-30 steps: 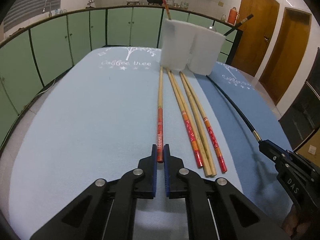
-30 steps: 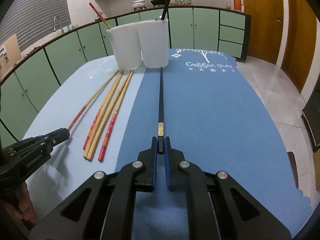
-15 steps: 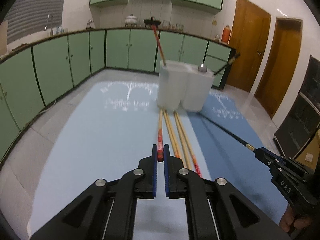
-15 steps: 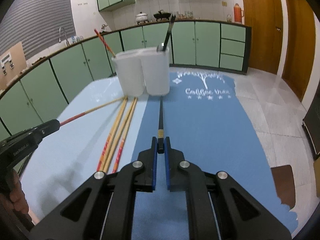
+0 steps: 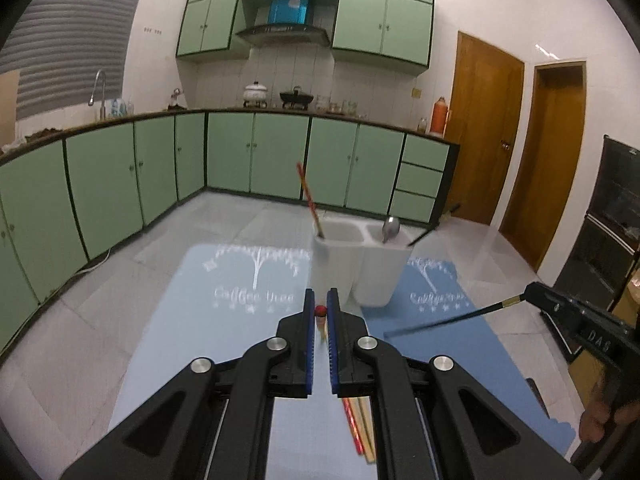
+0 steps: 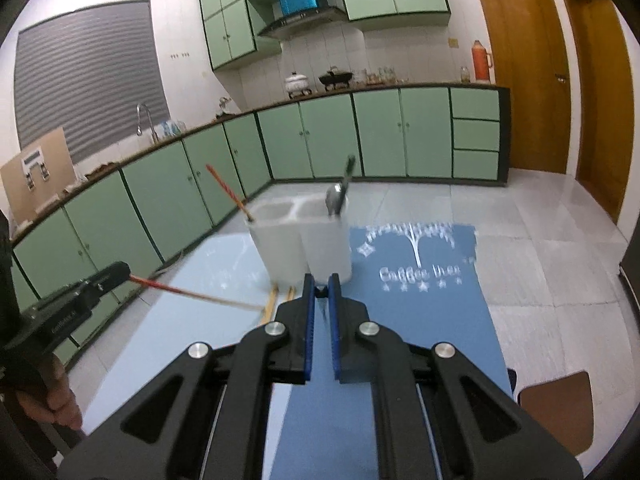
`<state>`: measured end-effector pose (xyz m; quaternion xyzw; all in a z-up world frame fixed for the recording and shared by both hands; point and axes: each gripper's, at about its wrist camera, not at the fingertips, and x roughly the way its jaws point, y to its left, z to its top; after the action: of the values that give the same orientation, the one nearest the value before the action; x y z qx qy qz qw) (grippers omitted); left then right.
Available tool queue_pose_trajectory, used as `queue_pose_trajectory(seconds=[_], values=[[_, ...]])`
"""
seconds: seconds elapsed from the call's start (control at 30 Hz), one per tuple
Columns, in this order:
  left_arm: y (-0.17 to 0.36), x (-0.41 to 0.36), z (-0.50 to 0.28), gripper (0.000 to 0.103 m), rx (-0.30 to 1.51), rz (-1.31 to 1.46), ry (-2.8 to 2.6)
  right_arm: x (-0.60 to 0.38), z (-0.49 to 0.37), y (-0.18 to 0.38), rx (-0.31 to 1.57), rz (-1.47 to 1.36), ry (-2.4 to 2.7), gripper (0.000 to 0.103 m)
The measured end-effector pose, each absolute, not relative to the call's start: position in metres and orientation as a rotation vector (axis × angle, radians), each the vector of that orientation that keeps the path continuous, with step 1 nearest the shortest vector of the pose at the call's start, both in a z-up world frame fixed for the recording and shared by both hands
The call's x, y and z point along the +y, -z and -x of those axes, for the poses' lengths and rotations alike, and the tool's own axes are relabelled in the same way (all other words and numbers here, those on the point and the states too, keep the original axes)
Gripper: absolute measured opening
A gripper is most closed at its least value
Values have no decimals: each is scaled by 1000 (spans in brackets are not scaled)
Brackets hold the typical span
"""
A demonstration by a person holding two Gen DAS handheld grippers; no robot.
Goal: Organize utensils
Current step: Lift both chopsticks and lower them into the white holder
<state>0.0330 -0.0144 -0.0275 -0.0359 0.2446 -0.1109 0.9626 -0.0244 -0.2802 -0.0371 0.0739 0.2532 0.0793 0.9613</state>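
Observation:
My left gripper [image 5: 320,311] is shut on a red-ended wooden chopstick [image 5: 320,312], lifted off the table and seen end-on; it also shows in the right wrist view [image 6: 188,293]. My right gripper [image 6: 321,292] is shut on a black chopstick [image 5: 448,321], also lifted, pointing down toward the table. A white two-compartment holder [image 5: 360,264] stands ahead of both grippers; its left cup holds a red chopstick [image 5: 310,200], its right cup a spoon [image 5: 390,228] and a black chopstick. Three wooden chopsticks [image 5: 360,428] lie on the table under my left gripper.
The table carries a light blue mat [image 5: 224,320] on the left and a darker blue mat [image 6: 420,320] on the right. Green kitchen cabinets [image 5: 120,184] run behind, with tiled floor beyond the far table edge. A brown chair seat [image 6: 556,408] is at the right.
Both grippers have risen and tilted up, each lifting its chopstick off the table. The holder now sits lower in view and the chopsticks hang tip-down.

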Motion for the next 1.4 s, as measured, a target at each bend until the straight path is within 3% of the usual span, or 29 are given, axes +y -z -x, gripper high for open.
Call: queue_pose_trajectory(seconds=[0.37,1.03,1.4], values=[[-2,-22,-48,6,465,27,274,-282,-4,-2,523,-184,-233,6],[-85,-20,-60,6,259,17,293,-278,-53,-97,323,-114,-247,6],[-79,-43,-125,6,271,-5,287,-283,-129,-100,281,-82,-191,6]])
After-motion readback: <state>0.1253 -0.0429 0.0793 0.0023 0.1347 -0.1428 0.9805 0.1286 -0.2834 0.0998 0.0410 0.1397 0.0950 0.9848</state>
